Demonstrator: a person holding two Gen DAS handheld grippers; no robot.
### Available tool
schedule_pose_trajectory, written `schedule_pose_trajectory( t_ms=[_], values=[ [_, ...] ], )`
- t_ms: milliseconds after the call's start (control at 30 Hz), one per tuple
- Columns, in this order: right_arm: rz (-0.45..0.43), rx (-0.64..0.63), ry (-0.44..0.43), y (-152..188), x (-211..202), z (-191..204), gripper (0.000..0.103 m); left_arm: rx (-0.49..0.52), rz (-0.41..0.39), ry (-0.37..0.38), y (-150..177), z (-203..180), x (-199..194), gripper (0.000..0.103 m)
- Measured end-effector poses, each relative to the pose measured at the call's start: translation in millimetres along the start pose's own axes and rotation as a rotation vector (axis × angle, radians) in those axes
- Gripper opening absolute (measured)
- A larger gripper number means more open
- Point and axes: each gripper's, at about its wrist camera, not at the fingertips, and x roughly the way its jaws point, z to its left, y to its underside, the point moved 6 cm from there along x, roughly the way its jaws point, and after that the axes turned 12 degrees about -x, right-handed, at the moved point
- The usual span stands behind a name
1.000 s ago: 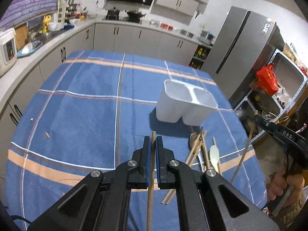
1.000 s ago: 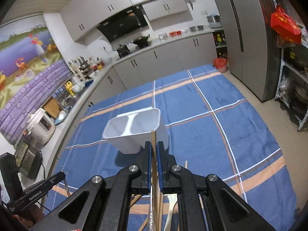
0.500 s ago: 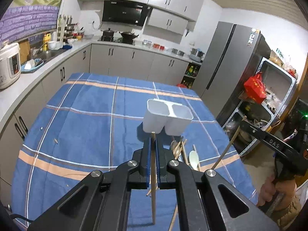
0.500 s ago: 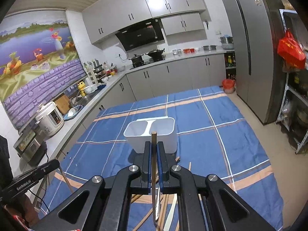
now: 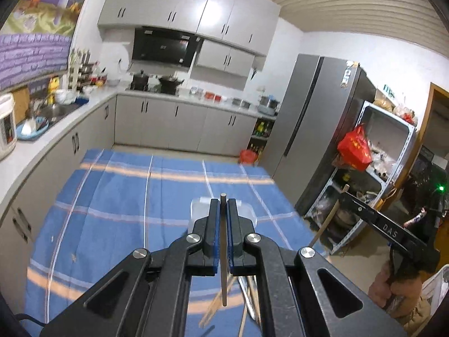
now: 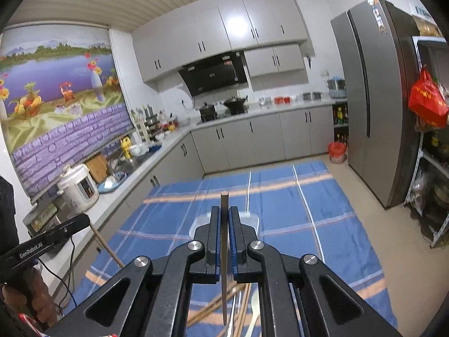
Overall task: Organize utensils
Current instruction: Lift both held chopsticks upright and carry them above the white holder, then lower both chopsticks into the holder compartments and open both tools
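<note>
Wooden and slim, a chopstick (image 5: 223, 252) stands upright, clenched between the blue pads of the left tool (image 5: 223, 213), its blunt tip poking just above the fingers. The right tool (image 6: 224, 221) grips a second chopstick (image 6: 224, 252) the same way, a darker, tapered stick whose lower end hangs free above the desk. More chopsticks (image 6: 213, 306) and a pale spoon (image 6: 254, 314) lie loosely crossed on the desk below the tools. Just beyond both tools' fingertips sits a white plastic utensil holder (image 6: 252, 220), mostly hidden by them.

Blue cloth with orange and white stripes (image 5: 112, 202) covers the desk. Around it runs a kitchen with grey cabinets (image 6: 266, 137), a black range hood (image 6: 216, 75), pots on the hob and a tall steel fridge (image 6: 373, 106).

Only the left wrist view shows the right tool from the side, held in a hand (image 5: 393, 289) with its chopstick slanting down. Only the right wrist view shows the lake-scene window blind (image 6: 56, 84) and a white rice cooker (image 6: 78, 188).
</note>
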Motion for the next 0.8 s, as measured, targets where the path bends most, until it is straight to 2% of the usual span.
schedule_pose_trajectory(
  t_ms=[233, 333, 400, 467, 567, 700, 800],
  values=[
    [-0.102, 0.009, 0.054, -64, 27, -13, 0.006, 0.082, -0.072, -0.002, -70, -28, 38, 0.004],
    [-0.115, 0.016, 0.086, -79, 48, -19, 0.006, 0.112, -0.089, -0.023, -91, -34, 62, 0.004],
    [-0.107, 0.028, 0.111, -84, 71, -26, 0.006, 0.114, -0.072, -0.030, -103, -34, 86, 0.004],
    [-0.085, 0.037, 0.130, -82, 91, -32, 0.006, 0.111, -0.054, -0.037, -110, -32, 109, 0.004],
    [-0.004, 0.047, 0.146, -66, 130, -43, 0.006, 0.115, -0.009, -0.062, -109, -24, 148, 0.004],
    [0.111, 0.079, 0.124, -36, 171, -56, 0.006, 0.094, 0.108, -0.106, -87, -5, 205, 0.004],
    [0.171, 0.097, 0.107, -15, 191, -65, 0.006, 0.077, 0.167, -0.125, -69, 8, 228, 0.004]
  ],
)
